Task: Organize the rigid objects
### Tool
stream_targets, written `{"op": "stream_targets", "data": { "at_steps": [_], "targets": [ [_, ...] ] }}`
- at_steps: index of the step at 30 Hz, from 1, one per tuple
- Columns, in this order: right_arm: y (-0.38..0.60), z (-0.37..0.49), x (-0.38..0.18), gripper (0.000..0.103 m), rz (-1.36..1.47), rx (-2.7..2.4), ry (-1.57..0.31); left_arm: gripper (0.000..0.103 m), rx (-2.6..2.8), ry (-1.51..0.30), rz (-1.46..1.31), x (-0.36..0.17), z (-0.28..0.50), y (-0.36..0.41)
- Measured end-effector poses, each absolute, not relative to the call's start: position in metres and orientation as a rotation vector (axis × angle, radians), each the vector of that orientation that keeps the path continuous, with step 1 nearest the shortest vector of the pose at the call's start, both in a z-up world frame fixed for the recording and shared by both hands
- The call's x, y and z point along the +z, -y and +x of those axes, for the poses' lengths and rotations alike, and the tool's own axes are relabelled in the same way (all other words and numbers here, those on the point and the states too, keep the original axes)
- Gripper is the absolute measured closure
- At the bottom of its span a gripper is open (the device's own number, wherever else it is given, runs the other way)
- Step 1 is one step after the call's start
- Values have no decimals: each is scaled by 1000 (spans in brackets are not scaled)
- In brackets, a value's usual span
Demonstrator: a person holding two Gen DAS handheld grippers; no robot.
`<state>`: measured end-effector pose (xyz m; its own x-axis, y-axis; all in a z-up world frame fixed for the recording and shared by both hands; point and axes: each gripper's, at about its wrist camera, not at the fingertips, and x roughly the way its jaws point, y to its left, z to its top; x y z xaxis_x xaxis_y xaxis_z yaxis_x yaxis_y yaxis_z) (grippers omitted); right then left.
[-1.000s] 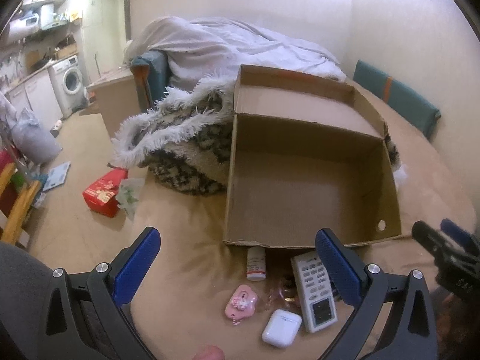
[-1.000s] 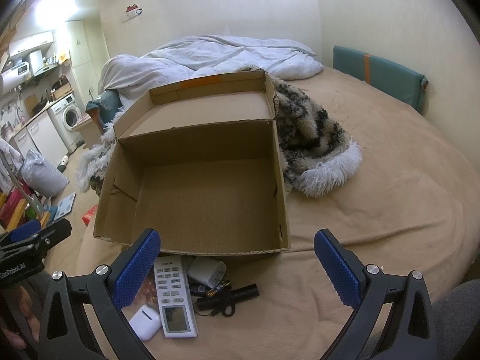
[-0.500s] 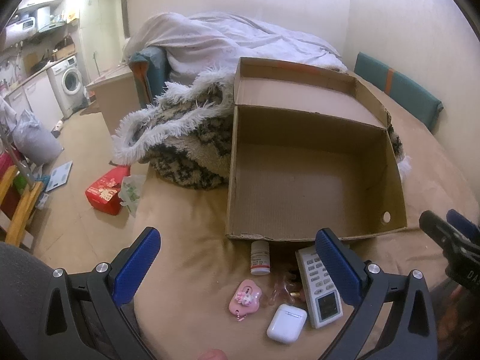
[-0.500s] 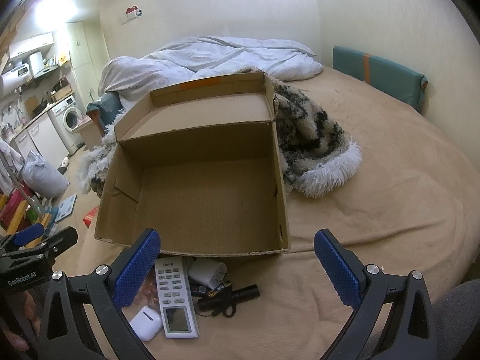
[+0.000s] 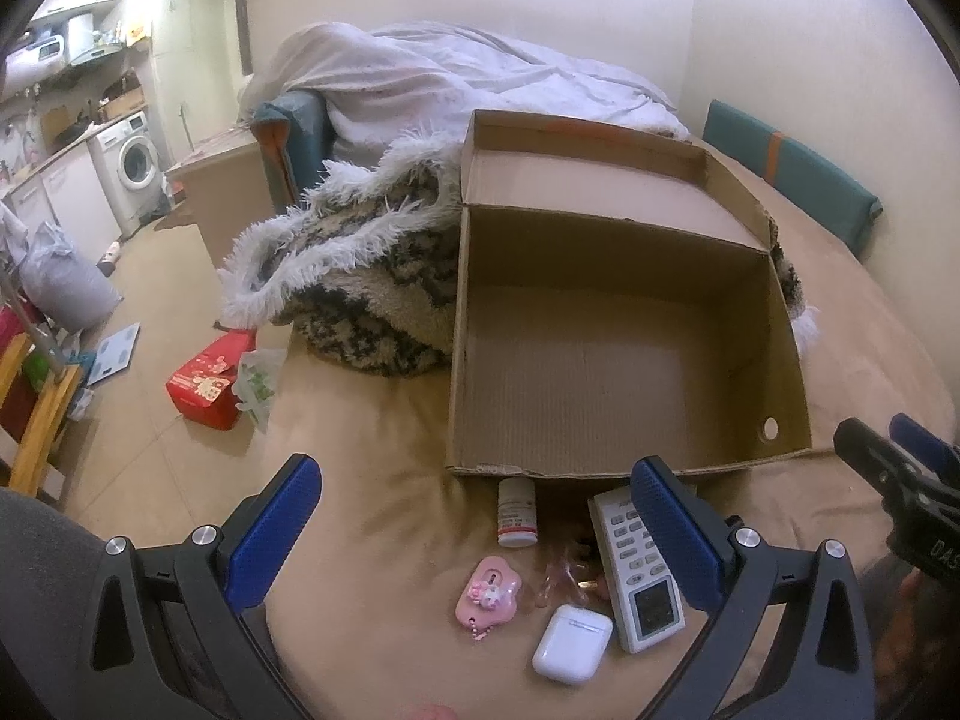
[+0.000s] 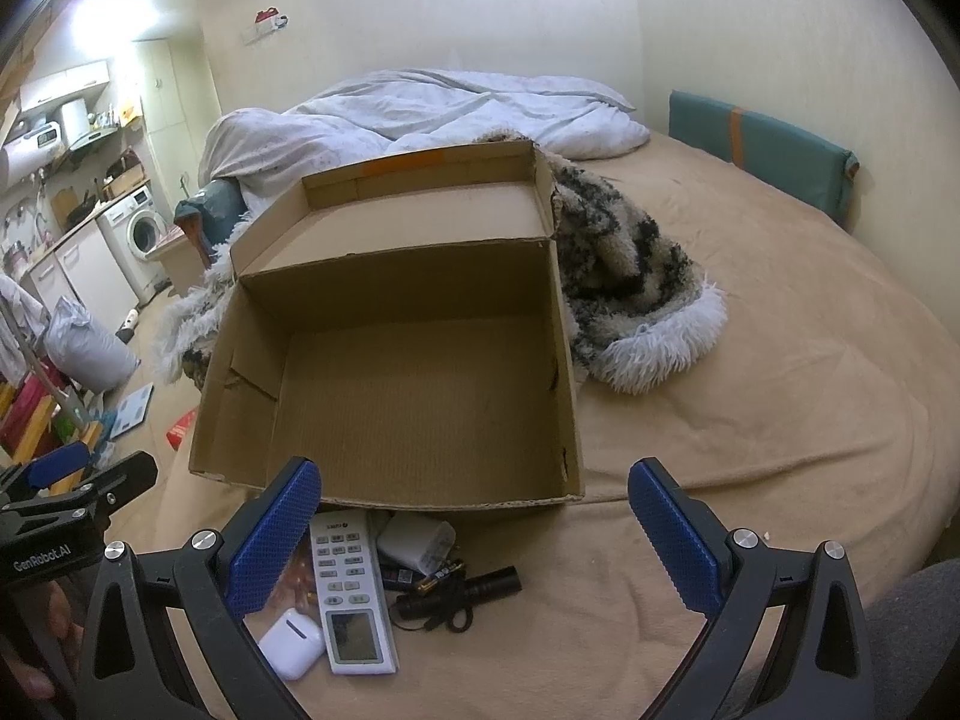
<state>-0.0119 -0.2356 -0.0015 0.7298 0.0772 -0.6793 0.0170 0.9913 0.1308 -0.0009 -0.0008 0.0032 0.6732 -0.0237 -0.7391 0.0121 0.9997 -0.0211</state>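
- The room is lit by warm indoor light from above; a bright ceiling lamp (image 6: 114, 12) makes a glare spot in the upper left of the right wrist view.
- The open brown cardboard box (image 5: 606, 384) has a soft shadow on its inner walls.
- Both views bend strongly at the edges, with dark corners.
- The far white washing machine (image 5: 135, 159) looks a little soft.
- The tan bed cover (image 6: 750, 372) is evenly lit.

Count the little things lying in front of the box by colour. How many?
White: 4 - remote, earbud case, pill bottle, charger
Pink: 1 - charm
Black: 1 - flashlight
Total: 6, with some small bits too unclear to count.
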Motion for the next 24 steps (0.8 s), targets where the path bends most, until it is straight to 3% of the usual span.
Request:
{"op": "stream_targets", "data": {
  "at_steps": [24],
  "targets": [
    [237,-8,-8,0,163,54,-789,0,-15,-897,-103,-4,9,-16]
  ]
}}
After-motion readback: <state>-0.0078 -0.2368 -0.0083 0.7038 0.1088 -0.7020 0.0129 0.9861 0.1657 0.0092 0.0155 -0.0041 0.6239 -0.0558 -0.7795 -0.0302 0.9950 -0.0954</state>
